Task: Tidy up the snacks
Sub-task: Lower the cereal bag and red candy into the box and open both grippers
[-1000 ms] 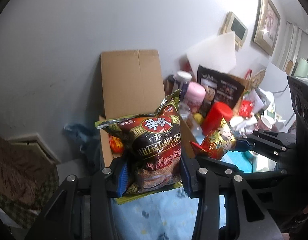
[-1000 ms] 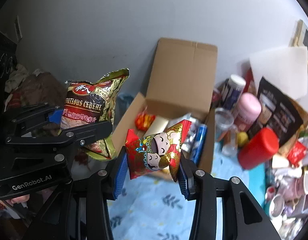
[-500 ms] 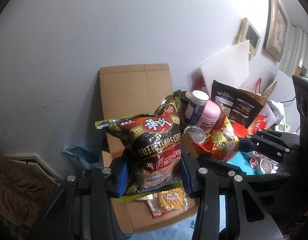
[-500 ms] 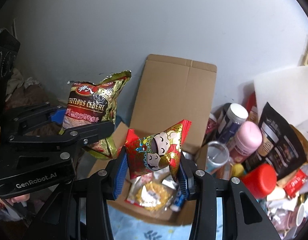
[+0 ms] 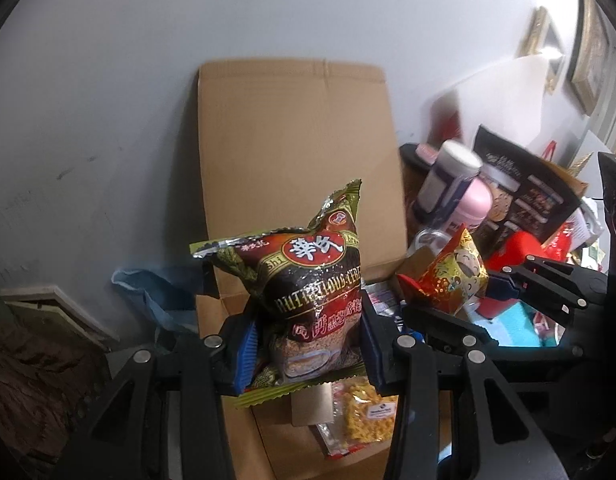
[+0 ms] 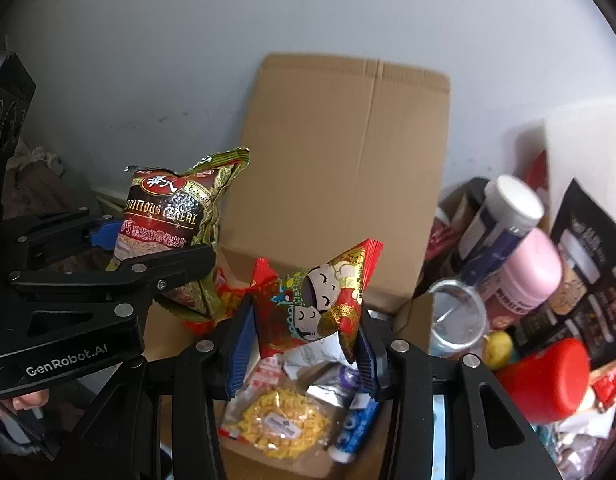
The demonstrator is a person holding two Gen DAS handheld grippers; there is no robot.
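An open cardboard box (image 5: 296, 152) stands against the pale wall, its tall rear flap upright, and both tools hang above its mouth. Inside the box lie loose snacks: a clear pack of yellow noodle snack (image 6: 284, 424) near the front, silver and white wrappers around it, and a blue-and-white tube (image 6: 353, 428) at the right edge.

The left tool (image 5: 308, 344) has its blue pads pressed against the lower sides of a dark red and green cereal bag (image 5: 304, 288), holding it upright over the left part of the box. In the right wrist view that bag (image 6: 168, 220) shows to the left, level with the flap.

The right tool (image 6: 304, 348) pinches a small red and gold snack packet (image 6: 315, 304) printed with cartoon faces, held over the box interior just right of the cereal bag.

Right of the box stands a crowd of containers: a black printed pouch (image 6: 587, 272), a red canister (image 6: 547, 376) lying on its side, a pink bottle (image 6: 527, 272), a white-capped dark bottle (image 6: 499, 216) and a clear cup (image 6: 457, 316), all close together.
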